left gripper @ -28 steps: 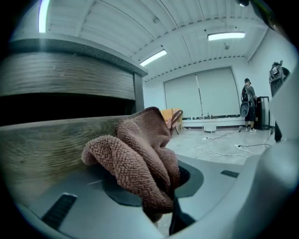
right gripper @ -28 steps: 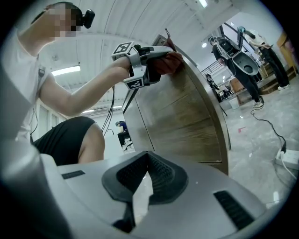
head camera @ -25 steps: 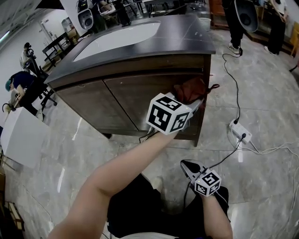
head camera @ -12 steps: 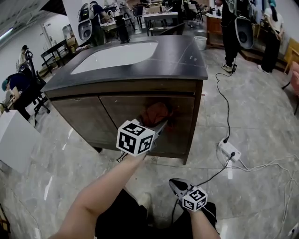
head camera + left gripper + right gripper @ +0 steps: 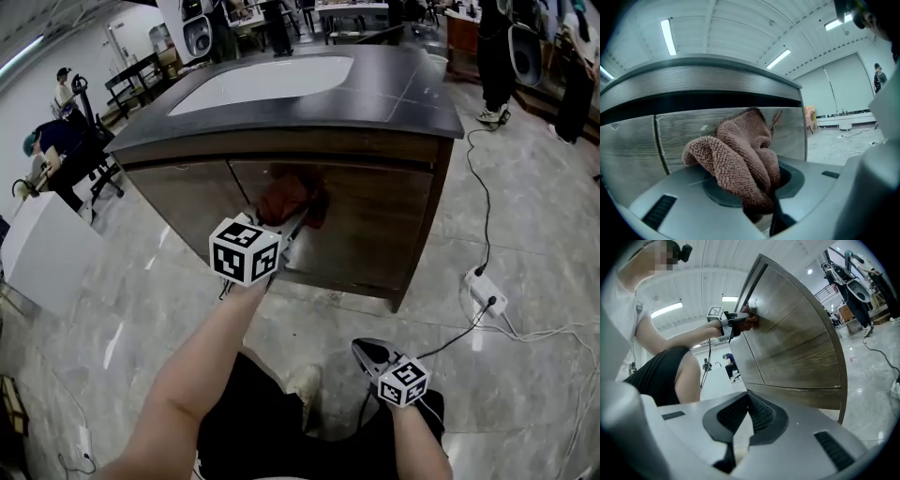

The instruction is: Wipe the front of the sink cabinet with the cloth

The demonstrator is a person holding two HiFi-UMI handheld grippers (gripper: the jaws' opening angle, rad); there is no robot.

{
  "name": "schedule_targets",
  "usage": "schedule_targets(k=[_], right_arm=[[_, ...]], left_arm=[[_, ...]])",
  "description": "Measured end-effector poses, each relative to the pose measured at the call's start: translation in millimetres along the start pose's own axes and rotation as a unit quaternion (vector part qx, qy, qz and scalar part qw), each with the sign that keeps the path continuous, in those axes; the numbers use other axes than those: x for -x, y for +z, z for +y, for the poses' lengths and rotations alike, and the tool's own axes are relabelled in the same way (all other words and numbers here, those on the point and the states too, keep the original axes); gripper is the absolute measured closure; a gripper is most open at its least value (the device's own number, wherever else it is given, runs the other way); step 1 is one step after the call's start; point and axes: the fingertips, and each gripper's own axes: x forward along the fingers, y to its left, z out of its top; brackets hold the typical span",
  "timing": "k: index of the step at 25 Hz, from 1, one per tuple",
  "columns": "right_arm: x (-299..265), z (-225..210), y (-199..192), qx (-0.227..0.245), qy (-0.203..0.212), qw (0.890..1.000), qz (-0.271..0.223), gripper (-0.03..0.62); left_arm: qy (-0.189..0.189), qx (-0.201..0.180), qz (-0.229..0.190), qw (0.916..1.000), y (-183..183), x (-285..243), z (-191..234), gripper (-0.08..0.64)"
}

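The left tool (image 5: 761, 206) is clenched on the cloth (image 5: 740, 159), a brown terry wad that bulges out above the jaws. In the head view the wad is pressed to the cabinet (image 5: 375, 225) front, high up, close under the front edge of the worktop (image 5: 394, 89) and just beside the seam (image 5: 232, 183) between the two doors. The right tool (image 5: 740, 432) hangs low by the person's leg, jaws closed on nothing, well apart from the cabinet.

What could go wrong, as I judge it:
- Only a small fold of the cloth sits in the grip, and most of it is loose. Dragging it across the wood could pull that fold out and drop the cloth to the floor.
- The wad is soft and lopsided. If the tool tilts or is pushed too hard, a bare jaw tip could reach the door and scratch it, or catch on the seam.
- A stroke kept this high would miss the lower half of the doors and the strip toward the far corner.
- A cable (image 5: 473, 220) and a power strip (image 5: 487, 289) lie on the floor near the cabinet's corner, with a lead running toward the right tool. A step that way could snag it.

No brand, label or writing can be read on the cloth, cabinet or worktop. The cubes carry only black-and-white square markers.
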Motion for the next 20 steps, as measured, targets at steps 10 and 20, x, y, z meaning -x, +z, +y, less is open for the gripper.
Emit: schedule_targets(k=[10,20], right_arm=[[-17,6,-10,-0.005,0.021,1.000,0.017,0.580],[-21,4,-10,-0.009,0.023,1.000,0.018,0.580]], left_arm=[[0.104,0.028,0.023,0.9939,-41,40,90,0.434],[0.177,0.005,0.107,0.9783,-92,47,128,0.433]])
